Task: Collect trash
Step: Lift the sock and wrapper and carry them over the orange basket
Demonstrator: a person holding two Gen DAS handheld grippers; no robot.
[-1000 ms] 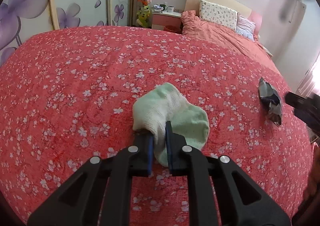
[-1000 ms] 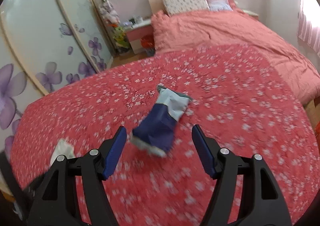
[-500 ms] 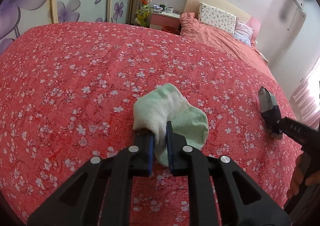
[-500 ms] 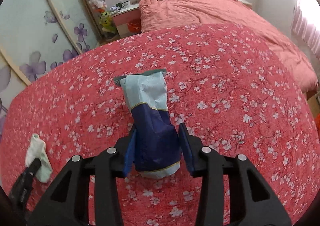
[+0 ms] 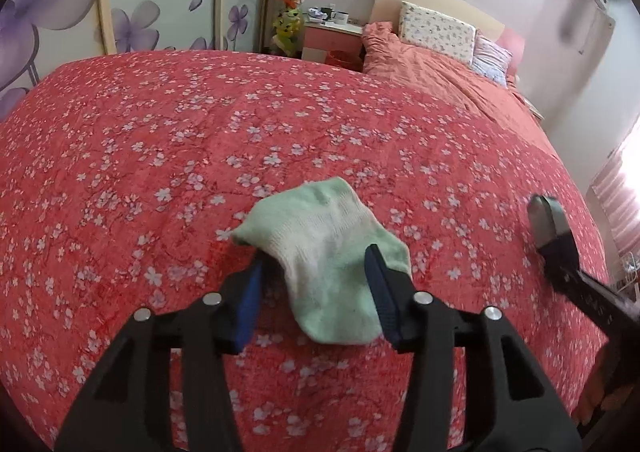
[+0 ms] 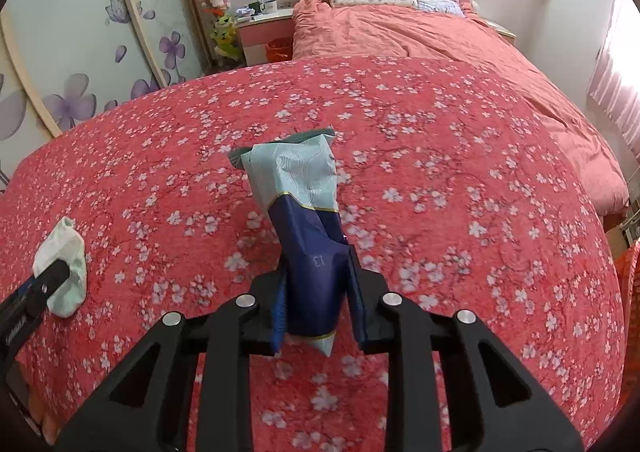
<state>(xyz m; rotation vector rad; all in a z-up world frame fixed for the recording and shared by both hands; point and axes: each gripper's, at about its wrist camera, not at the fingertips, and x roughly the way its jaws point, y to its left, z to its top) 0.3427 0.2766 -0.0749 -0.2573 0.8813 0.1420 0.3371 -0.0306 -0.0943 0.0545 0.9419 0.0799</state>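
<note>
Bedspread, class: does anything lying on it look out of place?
Yes: a pale green sock lies crumpled on the floral bedspread, and a blue snack wrapper, empty-looking and creased, is litter there too.

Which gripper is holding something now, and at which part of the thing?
The right gripper, closing, grips the wrapper at its dark blue lower end. The left gripper, opening, straddles the green sock without pressing it.
</note>
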